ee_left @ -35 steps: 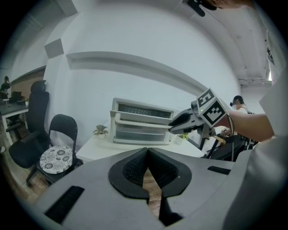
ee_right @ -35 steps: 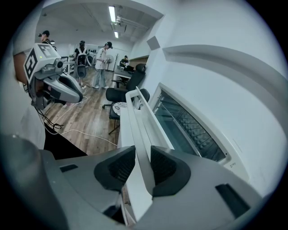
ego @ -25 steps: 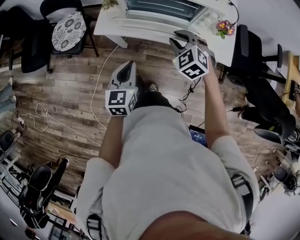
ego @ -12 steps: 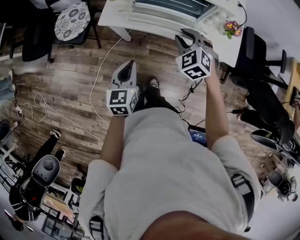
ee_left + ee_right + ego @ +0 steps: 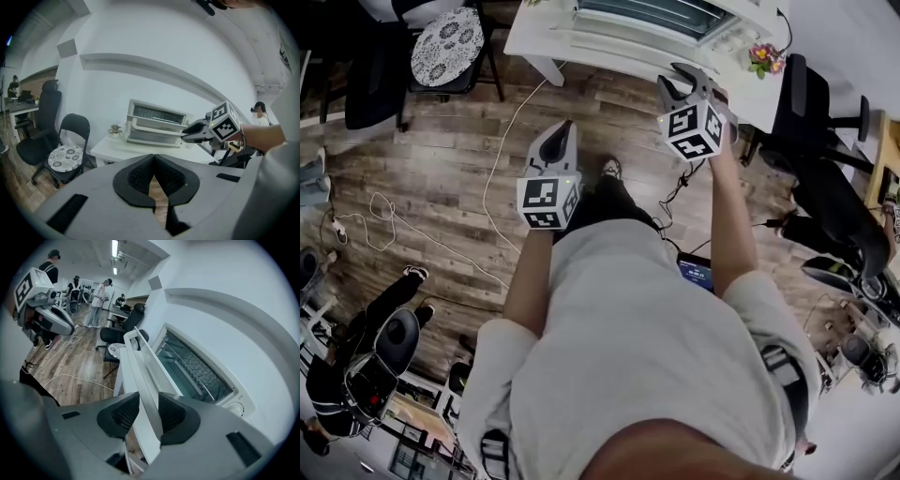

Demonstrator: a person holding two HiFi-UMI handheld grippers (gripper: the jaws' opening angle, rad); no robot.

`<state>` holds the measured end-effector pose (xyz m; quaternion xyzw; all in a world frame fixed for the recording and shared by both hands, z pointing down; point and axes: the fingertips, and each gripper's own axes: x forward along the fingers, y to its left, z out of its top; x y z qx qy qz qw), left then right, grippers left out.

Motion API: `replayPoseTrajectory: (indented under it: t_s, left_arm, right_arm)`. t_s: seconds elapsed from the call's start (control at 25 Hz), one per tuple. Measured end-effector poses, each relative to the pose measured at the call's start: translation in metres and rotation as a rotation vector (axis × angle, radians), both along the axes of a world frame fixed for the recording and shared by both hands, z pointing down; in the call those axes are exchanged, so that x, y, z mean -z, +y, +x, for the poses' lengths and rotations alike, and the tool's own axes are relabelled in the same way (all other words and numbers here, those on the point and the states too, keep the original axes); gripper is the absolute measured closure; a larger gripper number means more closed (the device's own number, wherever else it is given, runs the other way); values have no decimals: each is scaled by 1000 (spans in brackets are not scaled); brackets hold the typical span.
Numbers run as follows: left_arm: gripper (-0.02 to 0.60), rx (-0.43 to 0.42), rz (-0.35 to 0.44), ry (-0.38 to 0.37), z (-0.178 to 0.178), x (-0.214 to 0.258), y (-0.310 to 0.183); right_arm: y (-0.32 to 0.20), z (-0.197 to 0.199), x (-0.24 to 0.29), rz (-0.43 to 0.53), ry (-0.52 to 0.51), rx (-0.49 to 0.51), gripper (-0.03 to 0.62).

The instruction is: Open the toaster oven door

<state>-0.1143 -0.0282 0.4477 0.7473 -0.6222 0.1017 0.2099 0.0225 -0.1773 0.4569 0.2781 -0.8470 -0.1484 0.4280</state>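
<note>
Toaster oven (image 5: 642,14): stands on the white table (image 5: 534,42) ahead of the person, well above the floor where they stand. Its long axis runs side to side along the table's edge. The glazed door (image 5: 192,371) faces the person and the control knob (image 5: 238,409) sits at the right end. The handle (image 5: 140,366), a white bar, lies parallel to that long axis along the door's upper edge.

Right gripper (image 5: 684,77): reaches forward and down to the oven front. Its jaws stand apart astride the handle and have just been opening. The bar passes between the pads and lies close to both, yet no firm pinch is evident.

Left gripper (image 5: 153,161): held back over the floor, well apart from the oven. Its claw is closed tip to tip on nothing.

Step in hand, as judged: seating the right claw on the handle. The door appears up against the oven front, or at most slightly ajar; which of the two cannot be told.

Next move, as judged: close on the bar, then draw it outward and downward. The door probably hinges at its lower edge, so the pull should follow an arc and not a straight line. The oven may slide on the table if the pull is abrupt.
</note>
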Motion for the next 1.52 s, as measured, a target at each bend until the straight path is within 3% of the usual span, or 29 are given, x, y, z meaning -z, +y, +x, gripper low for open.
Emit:
replayPoseTrajectory:
  t_s: [0.52, 0.8, 1.04, 1.52]
  left_arm:
    - [565, -22, -1, 31, -35, -4, 38]
    - [565, -17, -6, 89, -52, -20, 42]
    - [565, -111, 6, 66, -35, -40, 31]
    - [565, -169, -1, 59, 8, -81, -4]
  right_arm:
    - [9, 0, -8, 43, 12, -90, 457]
    - [14, -5, -17, 81, 7, -127, 453]
    - [16, -5, -20, 127, 3, -138, 450]
    - [24, 4, -37, 176, -5, -135, 451]
